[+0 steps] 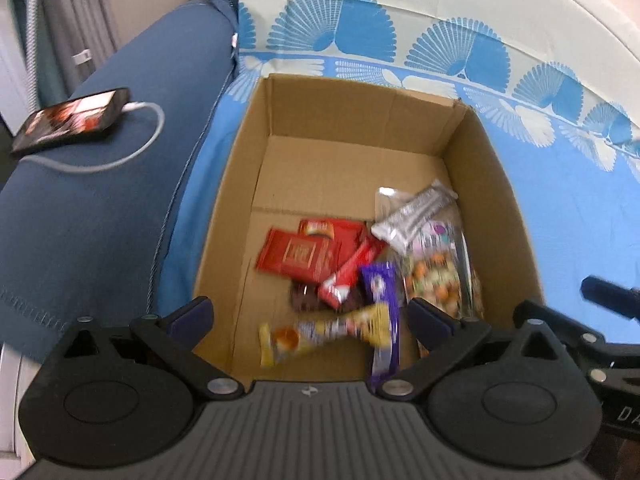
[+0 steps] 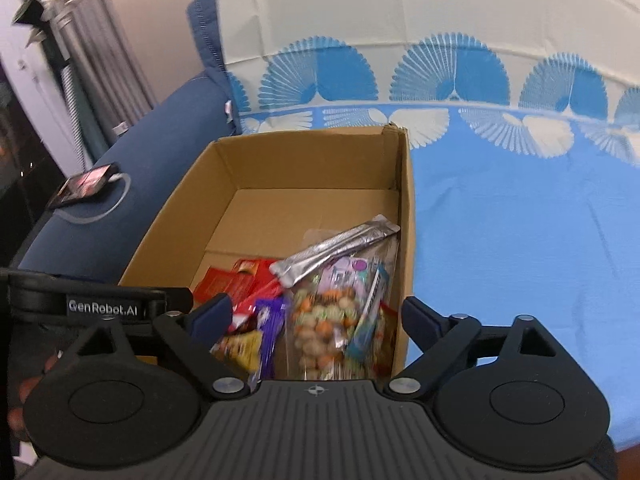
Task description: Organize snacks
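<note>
A blue sheet (image 2: pixel 520 240) with a white fan pattern is spread over the seat of a sofa; the dark blue armrest (image 1: pixel 100 200) is seen at the left.

A cardboard box (image 1: pixel 496 208), open at the top, is set on the sheet just beside the armrest.

The snacks are gathered in the box's near right corner; its far half shows bare cardboard. A clear bag of mixed round snacks (image 2: pixel 324 320) is laid against the right wall, with a silver wrapper (image 2: pixel 340 246) across its top. Two red packets (image 1: pixel 304 254) are overlapped toward the middle. A red-and-white bar (image 1: pixel 352 270), a purple bar (image 1: pixel 382 308) and a yellow packet (image 1: pixel 320 334) are piled nearest the cameras, somewhat blurred.

The left gripper (image 1: pixel 310 316) is held above the near edge of the box, jaws spread wide, nothing between the pads. The right gripper (image 2: pixel 316 316) is likewise held wide apart above the pile, gripping nothing.

A phone (image 1: pixel 72 120) with a lit screen and a white cable (image 1: pixel 132 144) plugged in is noted on the armrest.
</note>
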Available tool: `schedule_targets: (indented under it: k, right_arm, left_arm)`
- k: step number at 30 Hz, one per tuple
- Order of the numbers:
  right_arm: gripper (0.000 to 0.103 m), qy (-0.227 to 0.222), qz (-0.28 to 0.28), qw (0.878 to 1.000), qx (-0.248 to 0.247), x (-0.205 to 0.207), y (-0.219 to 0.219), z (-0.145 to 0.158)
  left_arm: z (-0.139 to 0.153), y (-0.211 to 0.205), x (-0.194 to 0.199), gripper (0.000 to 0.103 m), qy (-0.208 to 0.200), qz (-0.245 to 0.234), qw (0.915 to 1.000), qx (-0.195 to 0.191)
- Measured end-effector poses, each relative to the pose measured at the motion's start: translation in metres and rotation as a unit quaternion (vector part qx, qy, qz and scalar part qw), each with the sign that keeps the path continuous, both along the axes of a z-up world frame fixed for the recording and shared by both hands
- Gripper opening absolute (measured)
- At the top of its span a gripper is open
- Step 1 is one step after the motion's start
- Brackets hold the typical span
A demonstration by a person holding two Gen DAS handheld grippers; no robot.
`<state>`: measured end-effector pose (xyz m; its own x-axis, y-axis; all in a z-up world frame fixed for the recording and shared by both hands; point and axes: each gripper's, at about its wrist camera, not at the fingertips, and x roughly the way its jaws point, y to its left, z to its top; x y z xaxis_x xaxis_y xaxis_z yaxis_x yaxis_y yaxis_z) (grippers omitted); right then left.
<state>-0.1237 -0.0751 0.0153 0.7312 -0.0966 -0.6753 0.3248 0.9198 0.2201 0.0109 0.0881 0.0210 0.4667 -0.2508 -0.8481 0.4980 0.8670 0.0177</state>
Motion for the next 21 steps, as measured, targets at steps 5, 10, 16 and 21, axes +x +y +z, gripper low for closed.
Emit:
schedule_targets:
  k: [5, 10, 16, 21]
  right_arm:
    - [0.097, -0.013, 0.002, 0.999, -0.040, -0.037, 0.025, 0.010]
    - [0.098, -0.024, 0.004, 0.997, -0.076, -0.063, 0.045, 0.013]
    - [0.098, -0.041, -0.009, 0.996, -0.084, -0.087, 0.057, 0.016]
    - [0.099, -0.055, -0.010, 0.994, -0.099, -0.104, 0.066, 0.021]
  left_arm:
    - [0.011, 0.020, -0.038, 0.103, -0.018, -0.006, 0.9998, 0.005]
    - [0.025, 0.037, -0.069, 0.103, -0.039, -0.011, 0.9991, -0.014]
    - [0.036, 0.053, -0.097, 0.103, -0.065, 0.012, 0.9971, -0.036]
    - [0.032, 0.058, -0.106, 0.103, -0.049, 0.019, 0.9984, -0.020]
